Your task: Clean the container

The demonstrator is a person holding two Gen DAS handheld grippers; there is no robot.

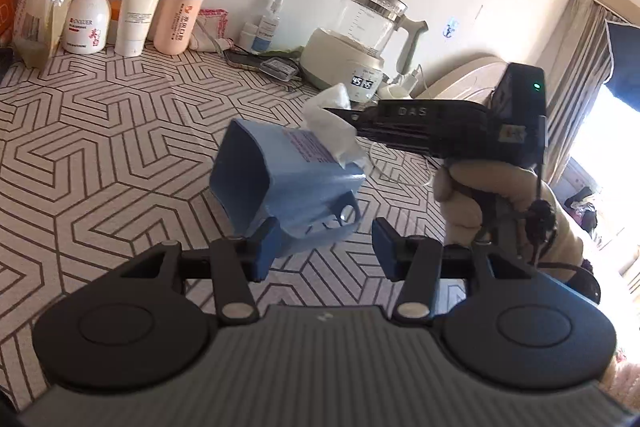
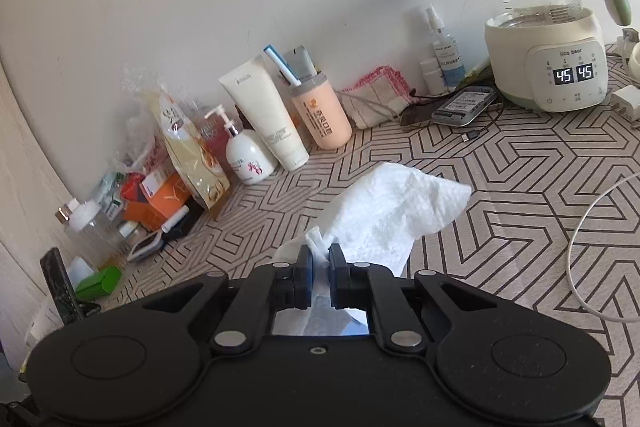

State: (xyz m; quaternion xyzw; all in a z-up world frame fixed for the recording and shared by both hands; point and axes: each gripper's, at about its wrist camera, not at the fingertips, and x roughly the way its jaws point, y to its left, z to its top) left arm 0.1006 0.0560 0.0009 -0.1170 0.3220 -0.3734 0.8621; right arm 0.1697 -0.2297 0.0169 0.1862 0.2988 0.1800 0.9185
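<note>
Patterned surface (image 1: 100, 131) with a kettle (image 2: 536, 15) and bottles along the wall. Blue container (image 1: 280, 179) tipped on its side above the surface, between the left gripper (image 1: 324, 247) fingers, spread; whether they touch it, cannot tell. Right gripper (image 2: 320, 259) fingers pinch a white tissue (image 2: 392, 211), its corner against the container's upper side.

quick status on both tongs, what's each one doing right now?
Left tongs: jaws apart around the blue container; a firm grip cannot be told.
Right tongs: shut on the white wipe.
</note>
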